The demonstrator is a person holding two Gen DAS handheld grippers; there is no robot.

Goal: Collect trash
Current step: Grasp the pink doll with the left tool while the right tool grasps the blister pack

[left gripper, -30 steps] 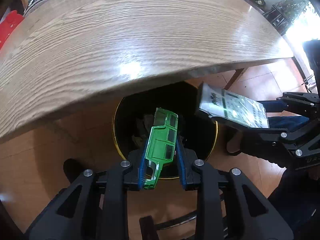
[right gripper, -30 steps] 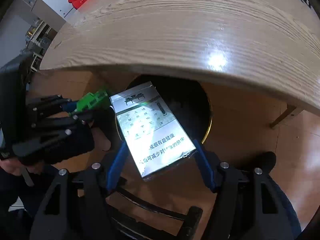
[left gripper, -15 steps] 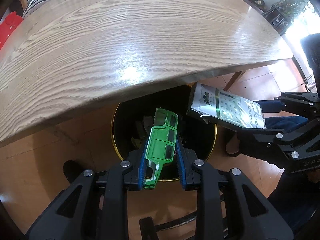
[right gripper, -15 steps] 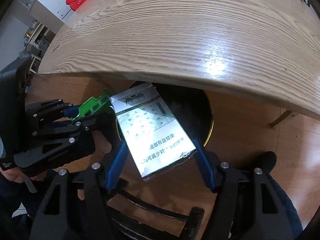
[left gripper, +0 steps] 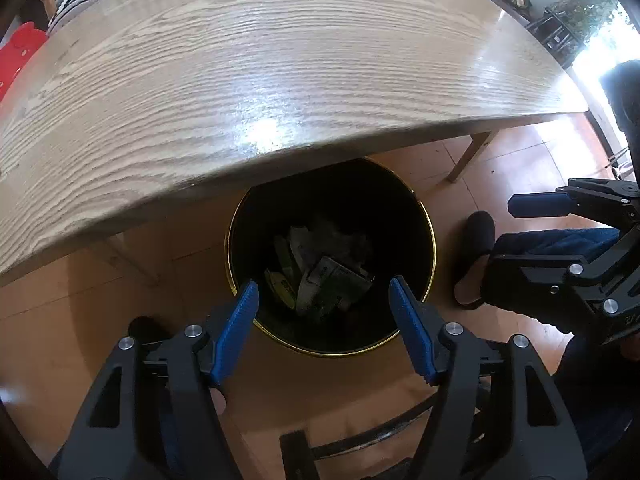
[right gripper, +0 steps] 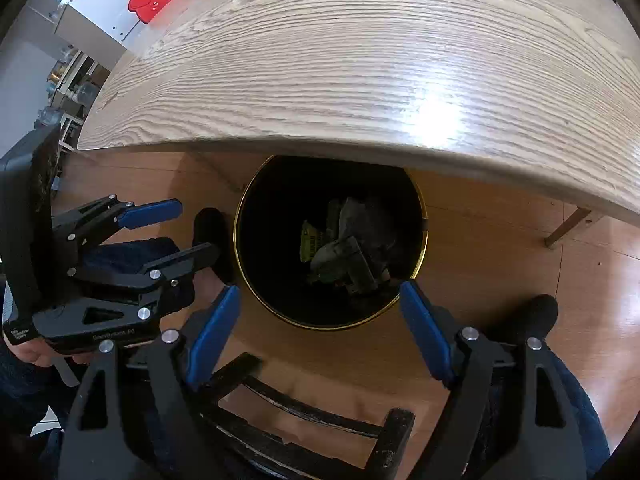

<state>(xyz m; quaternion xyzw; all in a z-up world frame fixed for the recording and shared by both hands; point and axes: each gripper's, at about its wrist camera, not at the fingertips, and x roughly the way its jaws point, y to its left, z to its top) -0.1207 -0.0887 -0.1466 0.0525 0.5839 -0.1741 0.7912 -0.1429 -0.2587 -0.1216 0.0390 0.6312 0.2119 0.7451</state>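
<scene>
We hold our left claw (left gripper: 323,287) with its blue pads spread wide and nothing between them, poised above the near rim of the black trash bin (left gripper: 430,240). Straight ahead of the claw, down in the bin's bottom, lies a heap of trash (left gripper: 320,276): crumpled wrappers, a yellow-green packet and a grey box. Beyond the bin, the wooden table (left gripper: 280,80) overhangs its far rim. To the right, our right claw (right gripper: 319,294) is likewise released and empty above the same bin (right gripper: 422,208), the trash (right gripper: 344,252) just ahead of its pads.
</scene>
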